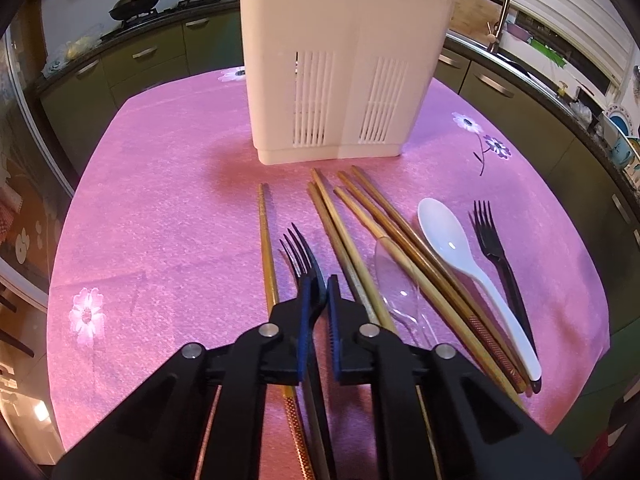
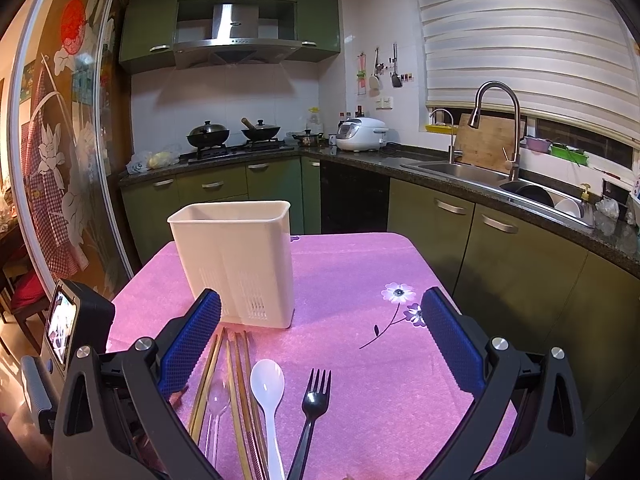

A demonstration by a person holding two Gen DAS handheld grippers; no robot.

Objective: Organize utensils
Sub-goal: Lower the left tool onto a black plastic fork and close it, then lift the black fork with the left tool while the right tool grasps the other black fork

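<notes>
Jaws of the left gripper (image 1: 319, 286) are pinching shut on the neck of a black fork (image 1: 301, 254), whose tines are sticking out just ahead of the blue pads and whose handle is running back between the fingers toward the camera. Just left of those jaws a single gold chopstick (image 1: 267, 248) is lying on the pink tablecloth (image 1: 160, 220), pointing away. Just right of them a spread of wooden and gold chopsticks (image 1: 352, 216) is fanning out, with a clear plastic spoon (image 1: 394, 280) lying partly under them. Farther right a white spoon (image 1: 452, 244) is resting bowl up, and beyond it a second black fork (image 1: 490, 232) is lying with its tines pointing away. Straight ahead of the jaws, past the chopstick tips, a white slotted utensil holder (image 1: 340, 68) is standing upright on the cloth.

Over on the other side, the right gripper (image 2: 320, 308) is hovering with its jaws spread wide and nothing between the pads. Below and between them the white spoon and the second fork are lying side by side, and the holder is standing ahead, toward the left jaw.
</notes>
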